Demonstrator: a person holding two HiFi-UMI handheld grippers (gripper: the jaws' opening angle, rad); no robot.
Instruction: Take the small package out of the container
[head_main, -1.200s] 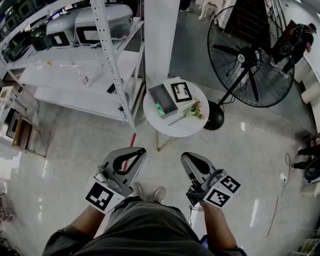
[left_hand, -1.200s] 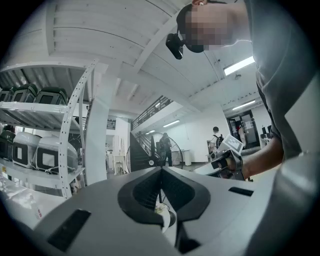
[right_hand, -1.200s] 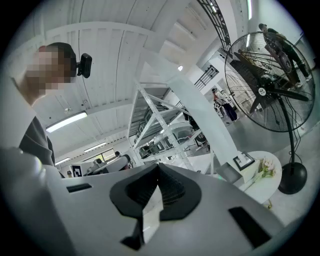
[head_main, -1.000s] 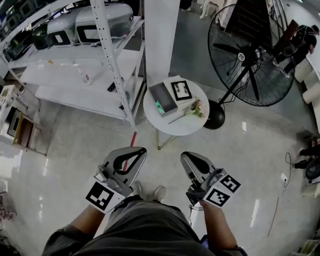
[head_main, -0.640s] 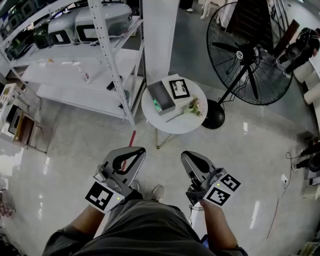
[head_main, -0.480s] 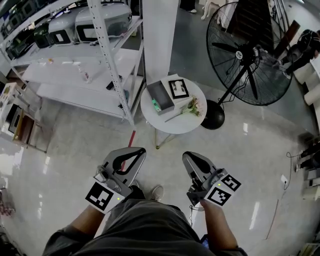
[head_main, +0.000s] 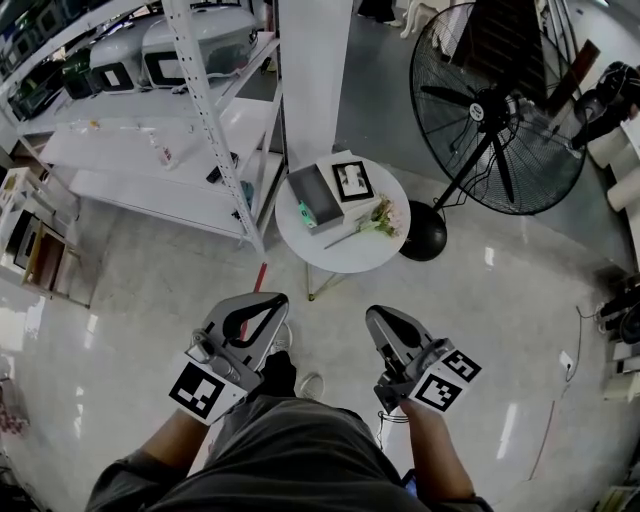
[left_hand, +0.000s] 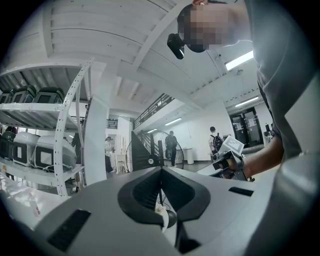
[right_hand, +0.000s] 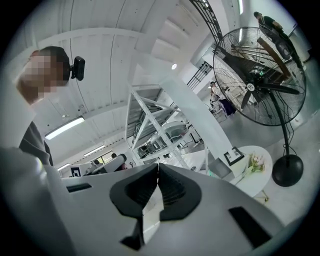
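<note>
Your left gripper (head_main: 272, 302) and right gripper (head_main: 376, 316) have jaws closed, empty. Well ahead of them, the small green package (head_main: 301, 211) in the grey open container (head_main: 318, 186) looks light, perhaps stiff; pinch its sides.

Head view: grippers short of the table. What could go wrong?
1. Left gripper and right gripper are both shut; reaching in shut could shove the small green package at the grey container.
2. Flowers lie beside the container; a reach may sweep them off the round table.
3. Fan base stands by the table: trip hazard.
</note>
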